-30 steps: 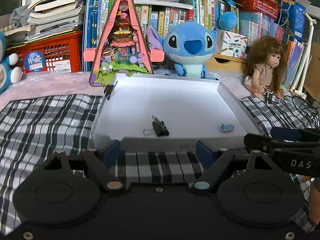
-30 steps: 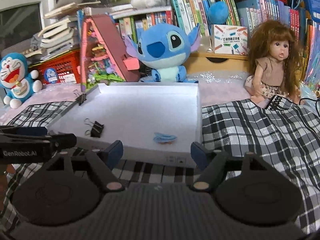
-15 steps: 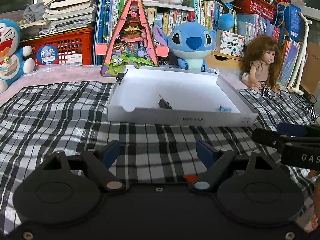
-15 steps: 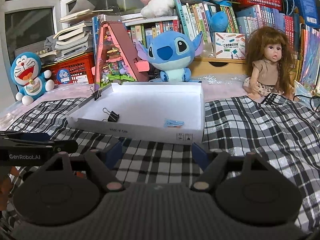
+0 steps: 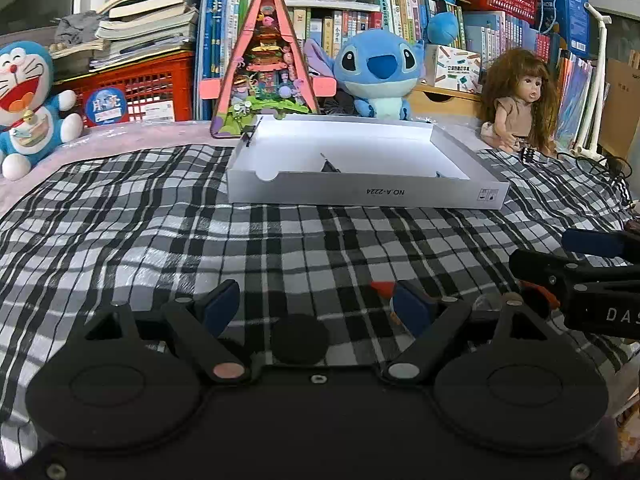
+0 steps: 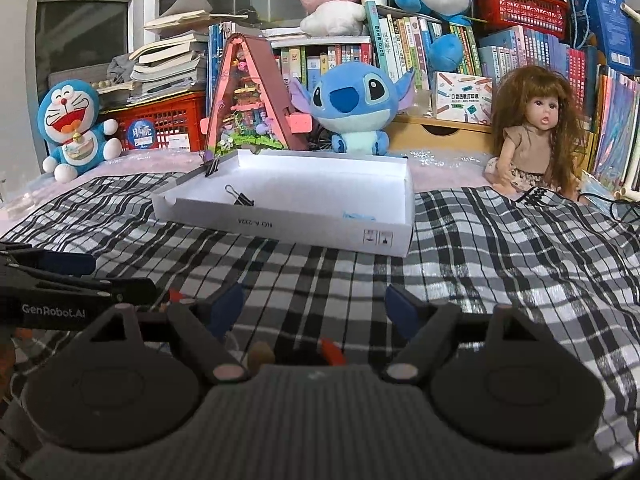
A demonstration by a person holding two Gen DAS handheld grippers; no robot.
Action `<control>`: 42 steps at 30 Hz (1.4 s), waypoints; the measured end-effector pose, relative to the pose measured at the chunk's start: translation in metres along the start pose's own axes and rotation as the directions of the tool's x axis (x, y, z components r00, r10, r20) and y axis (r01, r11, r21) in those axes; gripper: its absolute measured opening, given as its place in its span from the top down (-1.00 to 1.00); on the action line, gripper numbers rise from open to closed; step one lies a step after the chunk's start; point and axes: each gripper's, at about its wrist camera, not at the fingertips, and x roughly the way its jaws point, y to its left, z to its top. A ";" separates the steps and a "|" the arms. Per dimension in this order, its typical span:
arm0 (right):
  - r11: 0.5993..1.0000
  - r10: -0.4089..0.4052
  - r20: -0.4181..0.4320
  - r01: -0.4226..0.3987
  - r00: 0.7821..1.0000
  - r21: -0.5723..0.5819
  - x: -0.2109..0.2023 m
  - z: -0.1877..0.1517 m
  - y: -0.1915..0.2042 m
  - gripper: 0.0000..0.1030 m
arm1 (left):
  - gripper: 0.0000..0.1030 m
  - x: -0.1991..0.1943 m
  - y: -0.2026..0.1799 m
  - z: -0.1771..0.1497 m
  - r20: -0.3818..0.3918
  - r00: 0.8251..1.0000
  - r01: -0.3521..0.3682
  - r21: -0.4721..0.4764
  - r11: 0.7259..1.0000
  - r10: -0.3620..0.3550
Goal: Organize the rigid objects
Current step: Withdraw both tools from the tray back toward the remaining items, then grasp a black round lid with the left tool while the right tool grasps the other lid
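Note:
A white shallow box (image 5: 360,196) (image 6: 280,226) lies on the plaid cloth, well ahead of both grippers. Inside it are a black binder clip (image 6: 240,199) (image 5: 330,167) and a light blue hair clip (image 6: 358,216). Another binder clip (image 6: 211,168) (image 5: 250,135) grips the box's far left rim. My left gripper (image 5: 316,308) is open over the cloth, with a black round disc (image 5: 300,338) lying low between its fingers, untouched. A small red-tipped piece (image 5: 382,288) sits by its right finger. My right gripper (image 6: 314,306) is open; a tan stub (image 6: 260,354) and a red piece (image 6: 332,350) lie beneath it.
Behind the box stand a pink triangular toy house (image 5: 266,64), a blue plush (image 5: 378,72), a doll (image 6: 532,136) and a blue-and-white cat plush (image 6: 74,128), with bookshelves and red crates at the back. Black cables (image 5: 600,168) lie at far right.
Both grippers have drawn back from the box, which now looks smaller and farther off. More plaid cloth shows, and small loose pieces have come into view near the fingers.

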 end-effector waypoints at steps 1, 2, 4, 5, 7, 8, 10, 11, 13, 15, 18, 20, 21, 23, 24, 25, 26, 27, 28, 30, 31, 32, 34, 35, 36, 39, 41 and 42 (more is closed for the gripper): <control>1.000 -0.003 0.002 0.003 1.000 -0.001 -0.001 -0.002 0.001 -0.68 | -0.60 -0.002 0.000 -0.003 0.006 1.000 -0.002 0.000 1.000 0.002; 1.000 -0.006 0.003 0.006 1.000 -0.002 -0.002 -0.005 0.001 -0.68 | -0.60 -0.004 0.000 -0.004 0.009 1.000 -0.004 -0.001 1.000 0.004; 1.000 -0.009 0.000 0.009 1.000 -0.003 -0.003 -0.009 0.002 -0.68 | -0.60 -0.006 0.001 -0.008 0.015 1.000 -0.007 -0.004 1.000 0.007; 1.000 -0.011 -0.002 0.011 1.000 -0.002 -0.003 -0.011 0.002 -0.68 | -0.60 -0.007 0.002 -0.009 0.016 1.000 -0.008 -0.005 1.000 0.009; 1.000 -0.015 -0.007 0.015 1.000 -0.004 -0.004 -0.016 0.002 -0.68 | -0.60 -0.009 0.003 -0.012 0.020 1.000 -0.011 -0.003 1.000 0.011; 1.000 -0.015 -0.008 0.015 1.000 -0.007 -0.005 -0.018 0.003 -0.68 | -0.60 -0.010 0.003 -0.013 0.021 1.000 -0.013 -0.002 1.000 0.013; 1.000 -0.013 -0.014 0.012 1.000 -0.017 -0.006 -0.021 0.004 -0.68 | -0.60 -0.012 0.004 -0.015 0.025 1.000 -0.018 0.002 1.000 0.018; 1.000 -0.010 -0.016 0.010 1.000 -0.024 -0.007 -0.023 0.005 -0.68 | -0.59 -0.012 0.004 -0.016 0.027 0.999 -0.020 0.005 1.000 0.019; 0.999 -0.011 -0.017 0.010 1.000 -0.040 -0.009 -0.025 0.007 -0.68 | -0.58 -0.012 0.005 -0.017 0.029 0.999 -0.024 0.011 1.000 0.024; 0.998 -0.015 -0.017 0.014 1.000 -0.055 -0.010 -0.027 0.009 -0.68 | -0.52 -0.012 0.006 -0.019 0.026 0.999 -0.027 0.016 0.999 0.027; 0.998 -0.016 -0.016 0.015 1.000 -0.062 -0.011 -0.030 0.010 -0.68 | -0.37 -0.013 0.008 -0.020 0.018 1.000 -0.018 0.012 1.000 0.018; 0.999 -0.004 -0.013 0.003 1.000 -0.054 -0.013 -0.032 0.010 -0.68 | -0.22 -0.014 0.010 -0.020 0.017 1.000 -0.013 0.009 1.000 0.013; 0.999 0.003 -0.012 -0.003 1.000 -0.052 -0.014 -0.033 0.010 -0.63 | -0.18 -0.015 0.011 -0.020 0.017 1.000 -0.014 0.006 1.000 0.014; 0.998 0.012 -0.006 -0.012 1.000 -0.055 -0.015 -0.034 0.011 -0.56 | -0.05 -0.017 0.012 -0.021 0.020 1.000 -0.015 -0.001 1.000 0.015; 0.998 0.014 -0.003 -0.014 1.000 -0.059 -0.016 -0.034 0.011 -0.54 | -0.02 -0.018 0.014 -0.021 0.023 1.000 -0.014 -0.003 1.000 0.014; 0.998 0.015 0.000 -0.015 1.000 -0.063 -0.017 -0.034 0.012 -0.52 | 0.01 -0.020 0.015 -0.021 0.025 1.000 -0.015 -0.005 1.000 0.015; 0.998 0.016 0.003 -0.016 1.000 -0.065 -0.018 -0.034 0.012 -0.48 | 0.04 -0.021 0.016 -0.021 0.028 0.999 -0.018 -0.006 1.000 0.018; 0.998 0.016 0.003 -0.016 1.000 -0.066 -0.019 -0.034 0.012 -0.42 | 0.04 -0.023 0.017 -0.021 0.032 0.999 -0.021 -0.006 1.000 0.021; 0.998 0.015 0.003 -0.014 1.000 -0.065 -0.019 -0.034 0.011 -0.39 | 0.05 -0.025 0.018 -0.021 0.037 0.999 -0.027 -0.005 1.000 0.027; 0.998 0.006 -0.001 -0.007 1.000 -0.060 -0.021 -0.035 0.009 -0.15 | 0.05 -0.030 0.021 -0.021 0.050 0.998 -0.041 -0.006 0.999 0.041; 0.998 0.002 -0.006 -0.002 1.000 -0.057 -0.021 -0.036 0.008 -0.07 | 0.05 -0.032 0.023 -0.022 0.054 0.997 -0.047 -0.007 0.999 0.047; 0.998 -0.003 -0.011 0.002 1.000 -0.055 -0.021 -0.036 0.007 0.01 | 0.05 -0.034 0.024 -0.022 0.057 0.997 -0.052 -0.007 0.999 0.053; 0.998 -0.004 -0.021 0.003 1.000 -0.056 -0.023 -0.037 0.004 0.09 | 0.05 -0.036 0.028 -0.024 0.053 0.997 -0.063 -0.008 0.998 0.063; 0.998 -0.003 -0.026 0.001 1.000 -0.057 -0.023 -0.037 0.003 0.14 | 0.05 -0.037 0.029 -0.025 0.050 0.996 -0.067 -0.009 0.998 0.068; 0.998 -0.001 -0.031 -0.001 1.000 -0.060 -0.024 -0.038 0.003 0.19 | 0.05 -0.036 0.030 -0.026 0.045 0.996 -0.071 -0.007 0.997 0.071; 0.998 0.007 -0.039 -0.009 0.999 -0.070 -0.025 -0.040 0.004 0.22 | 0.08 -0.033 0.032 -0.030 0.024 0.996 -0.081 0.000 0.997 0.081; 0.997 0.013 -0.044 -0.016 0.999 -0.078 -0.023 -0.041 0.006 0.23 | 0.12 -0.030 0.032 -0.032 0.008 0.997 -0.082 0.003 0.997 0.082; 0.997 0.013 -0.046 -0.016 0.999 -0.079 -0.022 -0.042 0.007 0.23 | 0.12 -0.028 0.032 -0.033 0.004 0.997 -0.082 0.003 0.997 0.082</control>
